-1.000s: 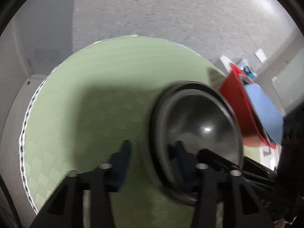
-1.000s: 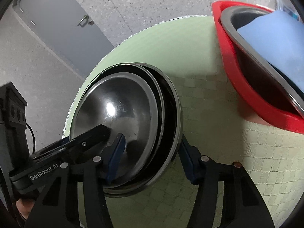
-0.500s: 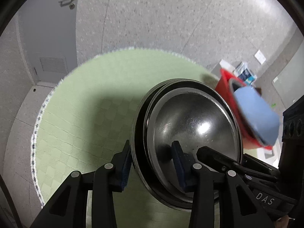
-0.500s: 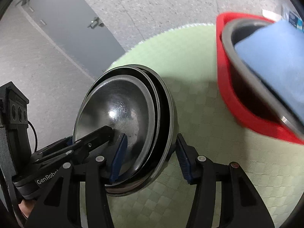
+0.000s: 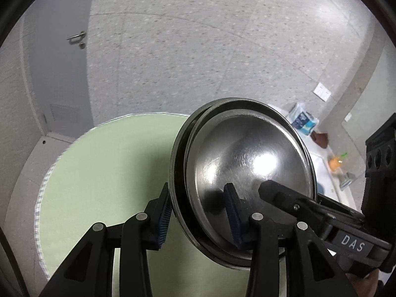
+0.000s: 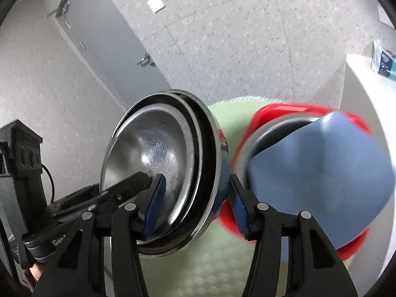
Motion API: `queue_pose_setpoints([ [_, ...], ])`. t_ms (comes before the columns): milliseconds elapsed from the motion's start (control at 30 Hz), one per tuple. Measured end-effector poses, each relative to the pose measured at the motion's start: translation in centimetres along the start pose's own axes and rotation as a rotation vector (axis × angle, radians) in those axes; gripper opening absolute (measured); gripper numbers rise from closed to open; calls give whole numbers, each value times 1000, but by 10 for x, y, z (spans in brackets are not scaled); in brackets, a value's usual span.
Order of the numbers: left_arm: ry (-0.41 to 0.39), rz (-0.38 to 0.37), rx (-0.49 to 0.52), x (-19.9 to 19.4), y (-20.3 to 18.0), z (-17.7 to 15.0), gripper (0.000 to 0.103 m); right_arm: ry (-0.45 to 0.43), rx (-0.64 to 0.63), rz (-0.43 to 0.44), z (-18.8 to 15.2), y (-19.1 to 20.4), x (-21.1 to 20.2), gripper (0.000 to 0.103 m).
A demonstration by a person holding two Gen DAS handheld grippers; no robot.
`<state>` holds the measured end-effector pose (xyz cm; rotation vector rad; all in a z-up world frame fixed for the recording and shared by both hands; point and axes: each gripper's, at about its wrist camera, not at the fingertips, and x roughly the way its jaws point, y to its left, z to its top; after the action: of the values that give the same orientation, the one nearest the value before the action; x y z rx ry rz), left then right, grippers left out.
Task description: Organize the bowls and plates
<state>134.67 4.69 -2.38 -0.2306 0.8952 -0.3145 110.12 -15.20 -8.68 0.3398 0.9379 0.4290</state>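
A stack of nested steel bowls [image 5: 245,173] is held tilted in the air above the round green table [image 5: 106,185]. My left gripper [image 5: 198,216] is shut on the stack's near rim, one finger inside the top bowl, one outside. My right gripper [image 6: 195,205] is shut on the opposite rim of the same stack [image 6: 158,158]. Each gripper shows in the other's view. A red basin [image 6: 262,116] holds a steel bowl [image 6: 269,128] and a blue plate [image 6: 321,173] close to the right of the stack.
A grey door with a handle [image 5: 76,38] stands behind the table. A white counter [image 6: 366,94] at the right carries a blue packet [image 6: 383,60]. The speckled floor [image 5: 210,49] surrounds the table.
Both grippers have lifted the bowl stack up off the table and tilted it. In the right wrist view the red basin now lies closer and lower.
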Motion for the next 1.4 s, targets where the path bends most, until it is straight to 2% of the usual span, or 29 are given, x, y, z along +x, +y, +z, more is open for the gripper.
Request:
queue_pose_setpoints([
  [167, 44, -40, 9, 42, -48, 3, 36, 4, 10, -44, 11, -47, -20, 52],
  [467, 179, -55, -20, 128, -70, 21, 37, 104, 37, -106, 16, -119, -11, 52],
  [700, 242, -22, -41, 174, -84, 44, 36, 130, -34, -162, 17, -130, -5, 52],
  [833, 253, -16, -58, 189, -90, 50, 37, 137, -95, -223, 19, -132, 1, 52],
  [933, 252, -6, -55, 192, -93, 48, 38, 139, -127, -236, 20, -133, 5, 54],
  [1067, 224, -7, -71, 186, -95, 43, 46, 133, -127, -225, 21, -136, 5, 54],
  [1133, 184, -10, -75, 175, -95, 44, 59, 121, -118, -211, 21, -139, 2, 54],
  [1167, 165, -10, -77, 169, -95, 43, 73, 114, -116, -209, 22, -139, 1, 54],
  [1200, 147, -9, -76, 165, -95, 41, 81, 104, -113, -209, 23, -139, -2, 56],
  [1300, 105, -8, -71, 149, -95, 32, 82, 82, -107, -193, 20, -136, -9, 66],
  [1400, 68, 18, -71, 130, -97, 17, 89, 47, -111, -176, 14, -127, -21, 68],
])
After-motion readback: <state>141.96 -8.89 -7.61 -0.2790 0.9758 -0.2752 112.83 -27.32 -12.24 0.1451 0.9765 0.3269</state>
